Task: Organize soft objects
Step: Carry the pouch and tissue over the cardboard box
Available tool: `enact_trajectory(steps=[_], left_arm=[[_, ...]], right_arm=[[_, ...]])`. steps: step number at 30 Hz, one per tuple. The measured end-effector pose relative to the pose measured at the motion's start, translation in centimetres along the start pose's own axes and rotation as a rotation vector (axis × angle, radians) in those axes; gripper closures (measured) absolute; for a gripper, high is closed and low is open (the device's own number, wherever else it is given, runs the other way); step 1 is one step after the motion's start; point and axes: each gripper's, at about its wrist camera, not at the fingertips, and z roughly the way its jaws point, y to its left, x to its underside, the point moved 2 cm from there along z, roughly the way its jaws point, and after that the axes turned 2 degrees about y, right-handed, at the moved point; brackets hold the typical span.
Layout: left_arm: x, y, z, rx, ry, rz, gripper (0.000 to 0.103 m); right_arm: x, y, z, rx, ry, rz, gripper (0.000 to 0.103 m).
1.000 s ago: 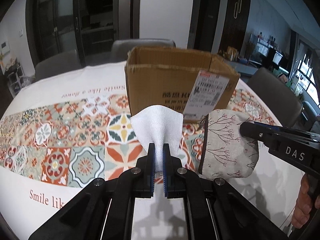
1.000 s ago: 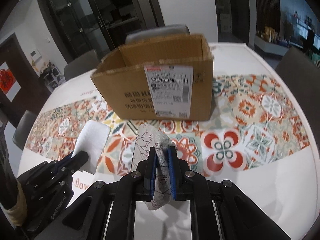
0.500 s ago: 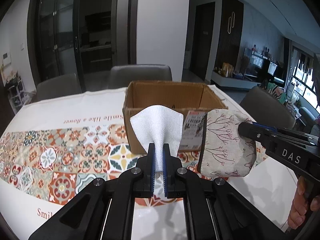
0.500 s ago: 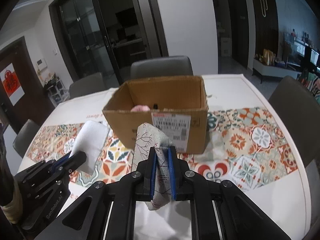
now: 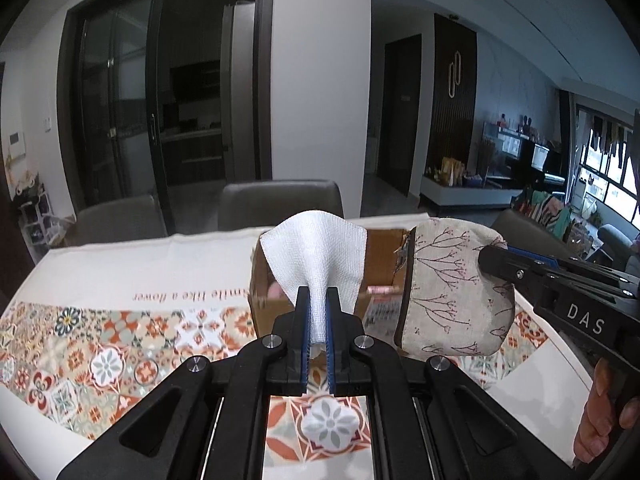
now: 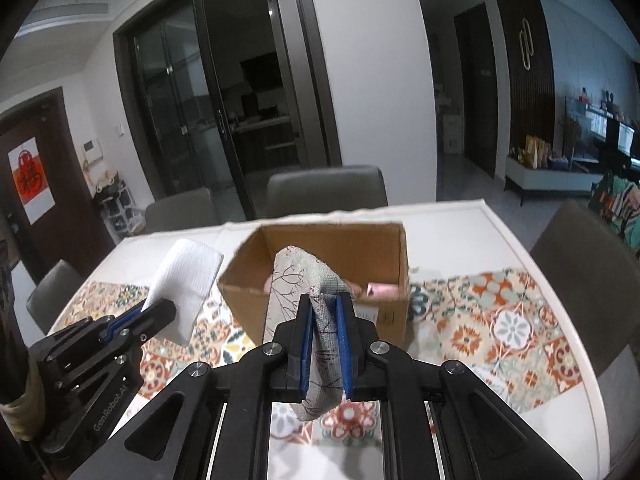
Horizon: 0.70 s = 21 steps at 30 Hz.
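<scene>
My left gripper (image 5: 318, 300) is shut on a white woven cloth (image 5: 316, 252), which fans out above the pads. My right gripper (image 6: 325, 306) is shut on a beige pouch with a branch print (image 6: 304, 276); the left wrist view shows that pouch (image 5: 448, 288) hanging to the right. Both are held in the air just in front of an open cardboard box (image 6: 332, 240) on the table. Pink soft items (image 6: 380, 290) lie inside the box. In the right wrist view the left gripper (image 6: 160, 308) with the white cloth (image 6: 186, 276) is at the left.
The table carries a white cloth with a patterned tile band (image 6: 500, 320). Grey chairs (image 6: 326, 188) stand behind the table and another (image 6: 584, 264) at the right. A person's hand (image 5: 604, 412) grips the right tool's handle.
Both grippers rose with their loads and tilted up. The box dropped lower in view, its open top and pink contents now showing.
</scene>
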Motion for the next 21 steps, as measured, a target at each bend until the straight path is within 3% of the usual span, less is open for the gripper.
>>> enact_trajectory(steps=[10,21], left_arm=[[-2.8,0.3,0.4,0.003,-0.064,0.013,0.095],[-5.0,0.2,2.4,0.001,-0.091,0.036,0.095]], right_arm=[[-3.1,0.5,-1.0,0.0,-0.098,-0.019,0.09],[-5.5,0.2,-0.1,0.01,-0.143,-0.023,0.09]])
